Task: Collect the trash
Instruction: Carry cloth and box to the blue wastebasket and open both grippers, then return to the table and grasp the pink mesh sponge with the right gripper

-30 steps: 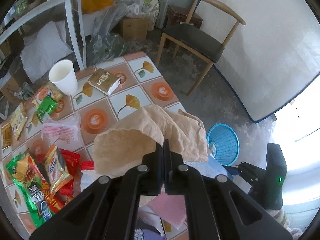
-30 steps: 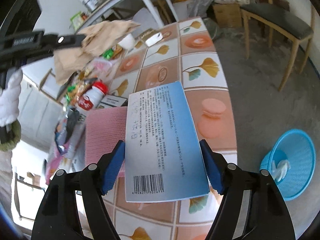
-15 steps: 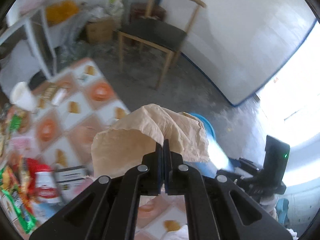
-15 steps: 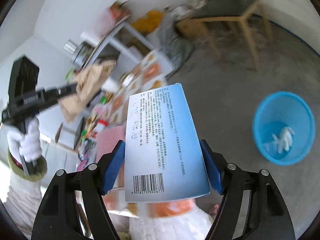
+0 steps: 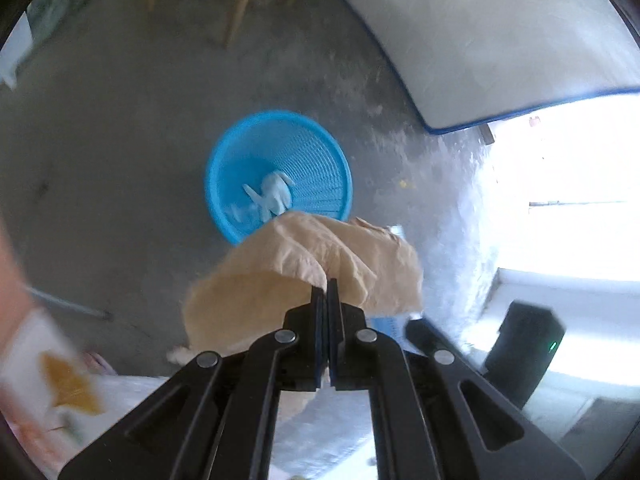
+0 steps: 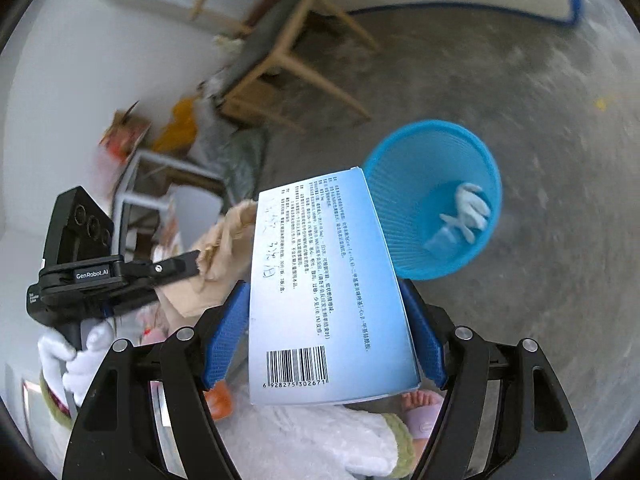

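Both grippers swung off table, now above floor. Left gripper [image 5: 328,292] pinches tan paper [image 5: 304,268], right gripper [image 6: 324,324] clamps blue box [image 6: 320,292]. Blue basket [image 5: 320,148] ahead, below both; left nearer.

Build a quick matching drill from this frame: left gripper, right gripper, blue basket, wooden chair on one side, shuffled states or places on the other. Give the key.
Things
1. left gripper
2. right gripper
3. blue basket
4. wooden chair

States or places
A. on the floor, white scraps lying inside
B. fingers clamped on the long sides of a blue printed box
C. stands on the floor beyond the basket
D. fingers pinched shut on crumpled tan paper

Pairs: 1-D, 2-B, 3-A, 4-C
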A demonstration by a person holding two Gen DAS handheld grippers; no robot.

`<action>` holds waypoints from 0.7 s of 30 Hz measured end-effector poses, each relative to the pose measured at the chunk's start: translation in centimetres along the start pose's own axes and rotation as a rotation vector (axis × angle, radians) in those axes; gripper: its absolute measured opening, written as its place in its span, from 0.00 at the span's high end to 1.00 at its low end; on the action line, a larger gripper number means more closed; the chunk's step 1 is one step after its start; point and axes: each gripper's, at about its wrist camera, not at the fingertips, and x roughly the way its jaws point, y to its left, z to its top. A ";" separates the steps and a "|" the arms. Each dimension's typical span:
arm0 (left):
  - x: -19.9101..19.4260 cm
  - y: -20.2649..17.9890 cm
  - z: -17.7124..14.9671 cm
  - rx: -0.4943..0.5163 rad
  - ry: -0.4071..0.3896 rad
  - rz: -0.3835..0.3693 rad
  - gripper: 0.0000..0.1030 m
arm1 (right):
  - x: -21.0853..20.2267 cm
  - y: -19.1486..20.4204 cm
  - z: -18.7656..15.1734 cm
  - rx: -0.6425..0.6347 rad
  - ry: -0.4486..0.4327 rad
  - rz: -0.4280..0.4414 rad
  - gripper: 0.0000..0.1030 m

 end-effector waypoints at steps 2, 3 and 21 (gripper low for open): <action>1.9 -0.9 1.5 -0.032 -0.003 -0.021 0.96 | 0.7 -1.4 1.2 0.045 -0.009 0.003 0.32; 2.6 -1.2 2.3 -0.031 -0.012 -0.025 0.92 | 0.8 -2.1 1.7 0.062 -0.022 0.009 0.31; 0.7 -0.1 4.0 0.019 -0.132 -0.112 0.50 | 4.4 -5.7 2.0 0.108 -0.048 -0.037 0.25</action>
